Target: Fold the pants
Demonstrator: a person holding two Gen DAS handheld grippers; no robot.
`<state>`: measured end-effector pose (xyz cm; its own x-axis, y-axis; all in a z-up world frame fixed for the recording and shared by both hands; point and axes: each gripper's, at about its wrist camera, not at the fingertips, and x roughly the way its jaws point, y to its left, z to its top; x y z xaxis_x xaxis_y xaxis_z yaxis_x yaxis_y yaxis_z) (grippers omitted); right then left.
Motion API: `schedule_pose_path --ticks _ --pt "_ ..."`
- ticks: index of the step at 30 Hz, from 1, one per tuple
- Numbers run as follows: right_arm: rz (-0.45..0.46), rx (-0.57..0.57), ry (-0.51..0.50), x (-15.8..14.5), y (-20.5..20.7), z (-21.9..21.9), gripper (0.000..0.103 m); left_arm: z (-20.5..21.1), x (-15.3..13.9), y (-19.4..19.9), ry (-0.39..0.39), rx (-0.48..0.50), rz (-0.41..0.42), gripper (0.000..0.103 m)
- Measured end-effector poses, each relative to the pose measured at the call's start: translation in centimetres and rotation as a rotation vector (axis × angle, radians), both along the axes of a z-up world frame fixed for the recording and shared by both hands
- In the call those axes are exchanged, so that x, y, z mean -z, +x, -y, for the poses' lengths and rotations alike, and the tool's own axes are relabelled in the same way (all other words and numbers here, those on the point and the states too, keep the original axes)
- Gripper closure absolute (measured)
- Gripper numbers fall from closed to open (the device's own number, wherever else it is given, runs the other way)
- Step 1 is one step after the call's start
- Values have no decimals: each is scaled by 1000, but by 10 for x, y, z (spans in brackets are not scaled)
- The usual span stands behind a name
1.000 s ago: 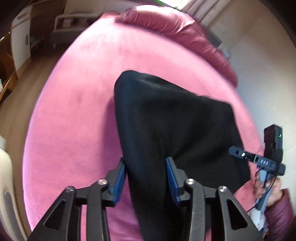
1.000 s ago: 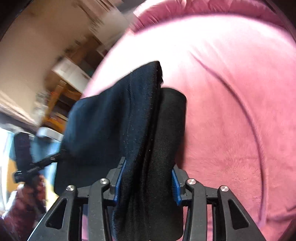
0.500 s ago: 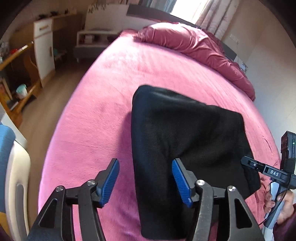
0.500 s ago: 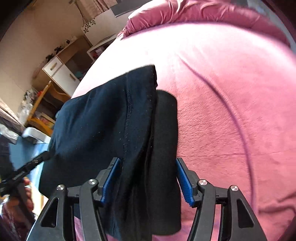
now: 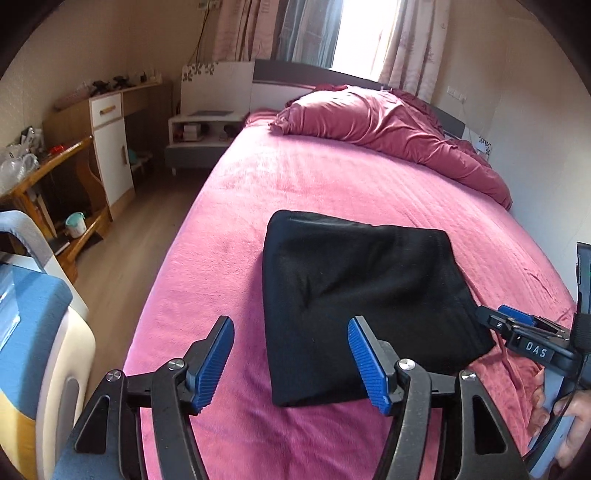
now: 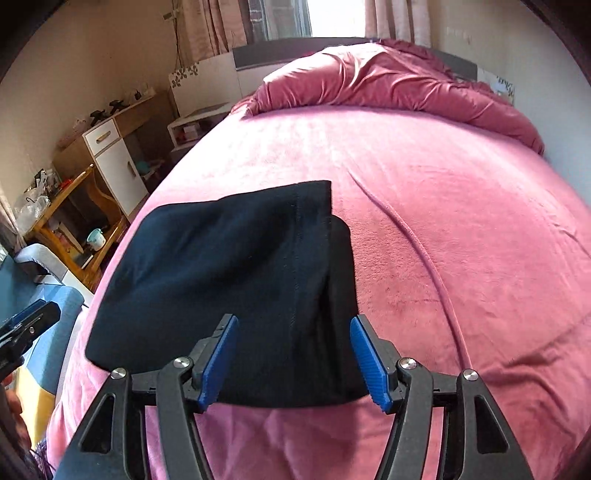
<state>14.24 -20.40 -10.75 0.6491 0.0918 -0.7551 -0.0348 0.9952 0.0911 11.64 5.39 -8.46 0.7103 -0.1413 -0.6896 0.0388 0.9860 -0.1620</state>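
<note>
The black pants (image 5: 354, 306) lie folded into a compact rectangle on the pink bed (image 5: 332, 184), near its foot edge. The left gripper (image 5: 291, 360) and right gripper (image 6: 293, 358) both hover just above, jaws spread wide and released, grasping nothing.

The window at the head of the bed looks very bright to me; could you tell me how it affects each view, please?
Left wrist view: the window is blown out to white, but the black pants stay readable. Right wrist view: the window is also overexposed, and the bed bulges with fisheye distortion.
</note>
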Motion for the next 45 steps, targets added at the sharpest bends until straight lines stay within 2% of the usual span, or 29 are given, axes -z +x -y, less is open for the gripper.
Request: schedule_pose_path --ticks 9,16,22,29,35,37,45 --pt "65 27 -29 -11 -51 -27 34 3 -14 -47 22 -29 60 38" --pt "102 62 -59 -17 -83 -37 31 7 -12 -74 24 -45 65 38" --pt "120 64 -98 -21 -95 -46 30 8 -8 -86 21 -51 53 38" --pt "153 91 -103 -41 -105 -48 28 7 -24 -93 37 -59 96 37" --pt "183 96 -126 -51 -117 -53 25 7 -39 -100 48 -79 132 33" --pt "189 96 -129 -52 -119 -54 25 9 -40 -100 61 -84 131 29" --pt "202 107 -134 -56 -125 -55 25 12 -43 -105 80 -97 157 28"
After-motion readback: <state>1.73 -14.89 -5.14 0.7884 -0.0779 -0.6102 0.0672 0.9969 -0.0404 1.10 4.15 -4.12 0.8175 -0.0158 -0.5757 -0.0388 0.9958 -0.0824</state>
